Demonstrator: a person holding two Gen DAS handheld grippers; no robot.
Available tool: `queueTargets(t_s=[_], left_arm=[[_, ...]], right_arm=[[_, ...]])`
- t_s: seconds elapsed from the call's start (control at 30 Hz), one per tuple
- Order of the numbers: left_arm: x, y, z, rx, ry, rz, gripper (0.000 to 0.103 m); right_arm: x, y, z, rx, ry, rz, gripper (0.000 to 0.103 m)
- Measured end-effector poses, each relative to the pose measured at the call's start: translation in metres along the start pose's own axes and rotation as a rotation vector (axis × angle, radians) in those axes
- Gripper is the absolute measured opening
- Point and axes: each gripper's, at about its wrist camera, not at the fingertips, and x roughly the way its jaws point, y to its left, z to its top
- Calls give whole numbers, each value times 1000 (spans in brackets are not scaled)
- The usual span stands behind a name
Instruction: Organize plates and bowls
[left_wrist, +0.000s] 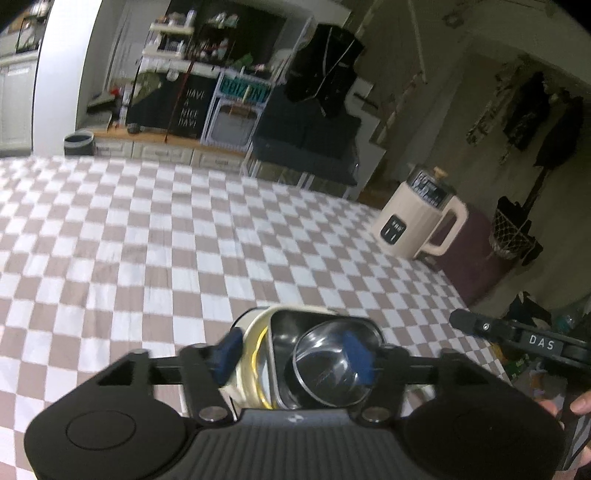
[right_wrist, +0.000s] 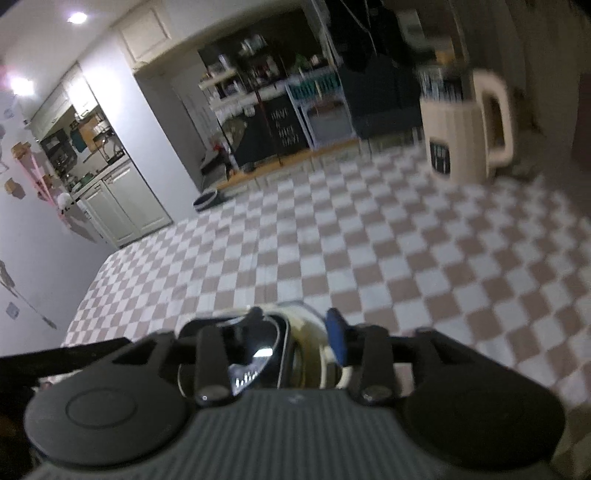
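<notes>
A stack of dishes sits on the checkered tablecloth (left_wrist: 147, 240) close under both grippers. At the bottom is a cream plate (left_wrist: 251, 369) with a yellow ring. A square steel dish (left_wrist: 291, 328) lies on it, and a round steel bowl (left_wrist: 328, 373) lies in that. My left gripper (left_wrist: 293, 352) hovers over the stack, open, its blue pads (left_wrist: 229, 350) apart and pressing on nothing. In the right wrist view the steel dish (right_wrist: 275, 343) and the cream plate (right_wrist: 314, 354) lie below my right gripper (right_wrist: 295, 330), which is open and holds nothing.
A cream electric jug (left_wrist: 421, 221) (right_wrist: 461, 136) stands at the table's far right corner. The table edge runs down the right, with floor clutter beyond. A finger of the other gripper (left_wrist: 465, 321) and a person's hand (left_wrist: 581, 406) show at the lower right.
</notes>
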Motion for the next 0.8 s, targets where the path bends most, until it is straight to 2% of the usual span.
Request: queueTargets(t_s=[0.17,0.33,0.47,0.57,0.8], left_arm=[[-24,-17,0,48,-75,6,91],[-59,-33,-1,80,-165,-1,103],[-87,-43,-7,120,-247,12,103],[-96,-46,-14,112,-263,33,103],[-119,-54,-38,116,-328,15,103]], right_arm=[[-34,15,0,-82,-98,-36,73],[-67,25,-5,-88,-181,-65,91],[-89,26,-15,-89,-220,-86,101],[-98,25,-21,-94,-237,-109,103],[-114,22,-41,-88,-267,-112,103]])
